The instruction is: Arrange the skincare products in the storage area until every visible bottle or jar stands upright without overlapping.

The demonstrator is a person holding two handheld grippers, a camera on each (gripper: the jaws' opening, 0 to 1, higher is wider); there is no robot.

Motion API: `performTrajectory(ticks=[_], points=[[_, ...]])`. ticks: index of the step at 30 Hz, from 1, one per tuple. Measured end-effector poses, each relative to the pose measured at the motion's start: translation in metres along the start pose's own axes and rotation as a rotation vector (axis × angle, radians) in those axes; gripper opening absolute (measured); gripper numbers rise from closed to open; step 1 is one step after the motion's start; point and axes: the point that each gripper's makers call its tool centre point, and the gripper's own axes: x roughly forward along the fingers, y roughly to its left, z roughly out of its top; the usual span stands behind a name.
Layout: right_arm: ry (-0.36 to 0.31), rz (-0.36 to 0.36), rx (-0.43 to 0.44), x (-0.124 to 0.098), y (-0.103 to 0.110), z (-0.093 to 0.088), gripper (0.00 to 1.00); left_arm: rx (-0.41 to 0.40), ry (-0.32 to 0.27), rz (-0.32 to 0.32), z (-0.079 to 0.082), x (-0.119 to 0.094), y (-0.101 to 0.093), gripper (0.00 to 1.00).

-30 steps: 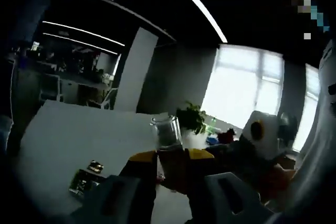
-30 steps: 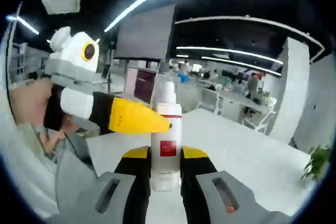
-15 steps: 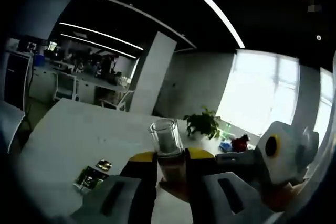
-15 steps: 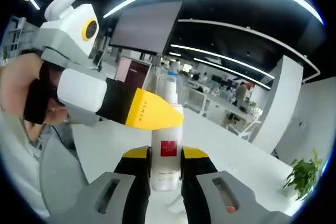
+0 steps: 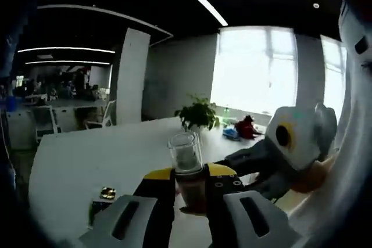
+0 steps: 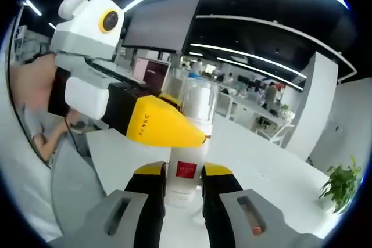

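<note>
The skincare bottle [image 6: 187, 155] is up in the air, in front of us, above the white worktop [image 6: 273, 172]. It is white with a red label and a clear cap on top. We hold it with both tongs at once. Our right tongs [image 6: 183, 187] pinch the bottom part of the bottle, with one jaw on each side of the label. Our left tongs [image 6: 174, 135] come in from the side, and their yellow tips sit at the neck, just under the clear cap. We cannot tell how hard they press there.

In the left gripper view, the left tongs [image 5: 189, 181] hug the bottle [image 5: 187, 166] just below its clear cap, and the right tongs [image 5: 256, 164] reach in from the right.

We think we hold it at two spots so the bottle stays straight and does not tip. The bottle still needs to go down on the worktop and stand up by itself. A small flat packet [image 5: 100, 201] lies on the worktop, and a green plant [image 5: 197, 114] stands far off.
</note>
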Motion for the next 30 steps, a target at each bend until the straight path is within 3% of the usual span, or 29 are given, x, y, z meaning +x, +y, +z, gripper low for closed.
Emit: performTrajectory(ticks=[4, 10, 17, 22, 30], points=[[0.011, 0.003, 0.016, -0.007, -0.003, -0.009, 0.24, 0.05, 0.014, -0.098, -0.004, 0.008, -0.012, 0.15], [0.05, -0.016, 0.032, -0.012, -0.007, -0.025, 0.24, 0.127, 0.034, -0.187, -0.012, 0.02, -0.024, 0.15], [0.12, -0.039, 0.05, -0.014, -0.009, -0.054, 0.25, 0.191, 0.076, -0.318, -0.033, 0.034, -0.034, 0.15], [0.189, -0.062, 0.047, -0.017, -0.013, -0.078, 0.24, 0.171, 0.104, -0.366, -0.05, 0.043, -0.036, 0.15], [0.228, -0.047, 0.072, -0.007, -0.01, -0.095, 0.24, 0.187, 0.16, -0.389, -0.07, 0.054, -0.035, 0.15]])
